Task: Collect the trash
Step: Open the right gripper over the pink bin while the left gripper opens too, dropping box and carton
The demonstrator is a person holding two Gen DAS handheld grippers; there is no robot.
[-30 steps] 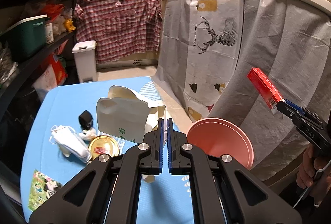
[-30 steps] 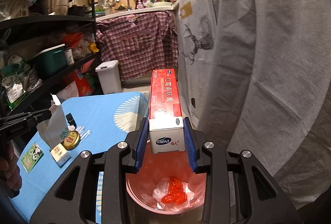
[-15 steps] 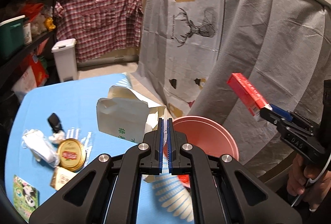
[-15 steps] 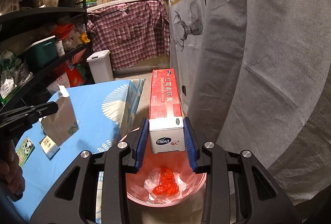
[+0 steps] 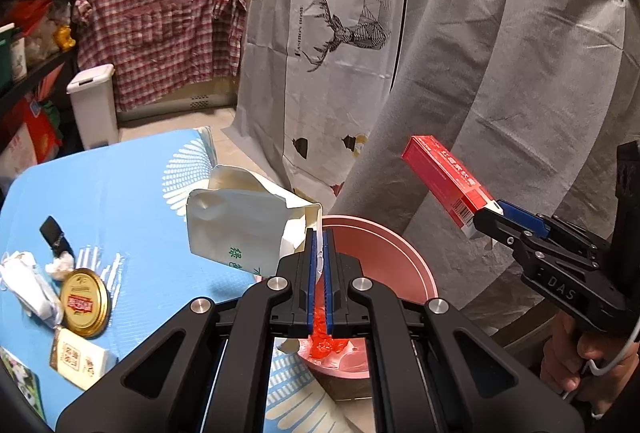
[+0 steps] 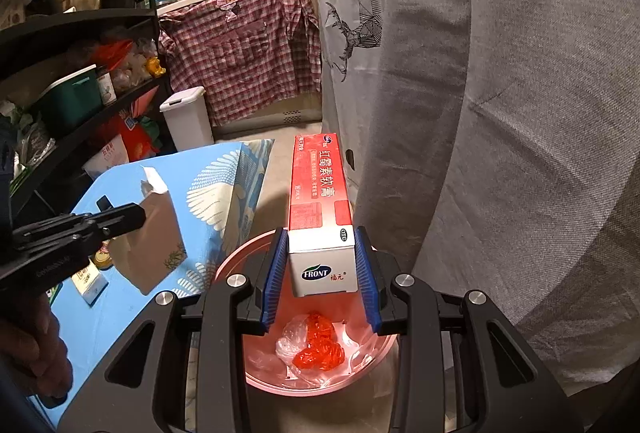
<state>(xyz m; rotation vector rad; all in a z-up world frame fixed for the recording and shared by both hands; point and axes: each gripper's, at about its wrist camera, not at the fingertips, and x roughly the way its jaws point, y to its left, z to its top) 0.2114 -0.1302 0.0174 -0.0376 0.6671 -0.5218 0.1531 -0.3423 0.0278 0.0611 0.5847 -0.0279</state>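
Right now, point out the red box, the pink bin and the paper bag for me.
red box [image 6: 322,189]: right wrist view, on its red top face.
pink bin [image 5: 384,249]: left wrist view, on its inner wall.
paper bag [image 5: 236,221]: left wrist view, on its flat white side.

The white end of the red carton [image 6: 322,229], centre of the right wrist view, bears the logo "FRONT" with the characters "福元" beside it and a small "OTC" oval above; its red top face reads "红霉素软膏". In the left wrist view, "DAS" is stamped on the black body of the right gripper [image 5: 486,215] at right, and "FASHION HOME" runs vertically beside the deer print on the grey hanging cloth [image 5: 320,45], upper centre.
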